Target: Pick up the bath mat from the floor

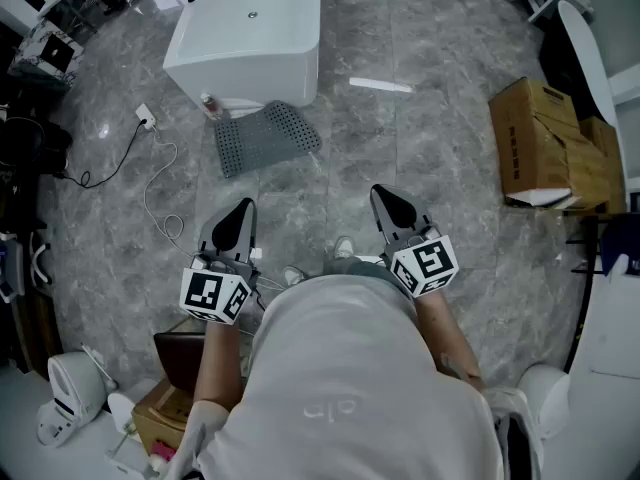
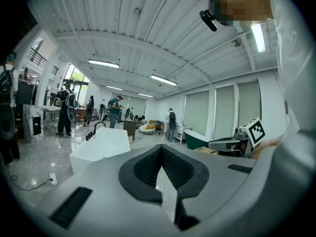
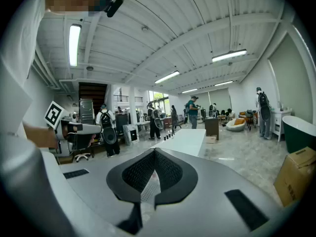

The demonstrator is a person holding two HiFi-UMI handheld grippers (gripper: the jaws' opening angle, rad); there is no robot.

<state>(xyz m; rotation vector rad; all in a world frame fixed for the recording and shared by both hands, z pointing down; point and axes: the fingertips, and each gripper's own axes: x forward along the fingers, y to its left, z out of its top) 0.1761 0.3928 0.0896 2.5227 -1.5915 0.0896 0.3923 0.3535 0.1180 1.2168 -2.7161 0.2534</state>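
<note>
The grey perforated bath mat [image 1: 265, 136] lies on the marble floor, partly rumpled, its far edge against the white bathtub [image 1: 250, 33]. Both grippers are held at waist height, well short of the mat and pointing towards it. In the head view my left gripper [image 1: 235, 223] is at the left and my right gripper [image 1: 393, 208] at the right. The left gripper [image 2: 161, 149] has its dark pads together with nothing between them. The right gripper [image 3: 154, 152] is likewise shut and empty. The mat does not show in either gripper view.
Cardboard boxes [image 1: 545, 148] stand at the right. A power strip [image 1: 146, 118] with a white cable [image 1: 160, 183] lies on the floor left of the mat. A small bottle [image 1: 210, 105] stands by the tub's corner. Several people stand far off in the hall.
</note>
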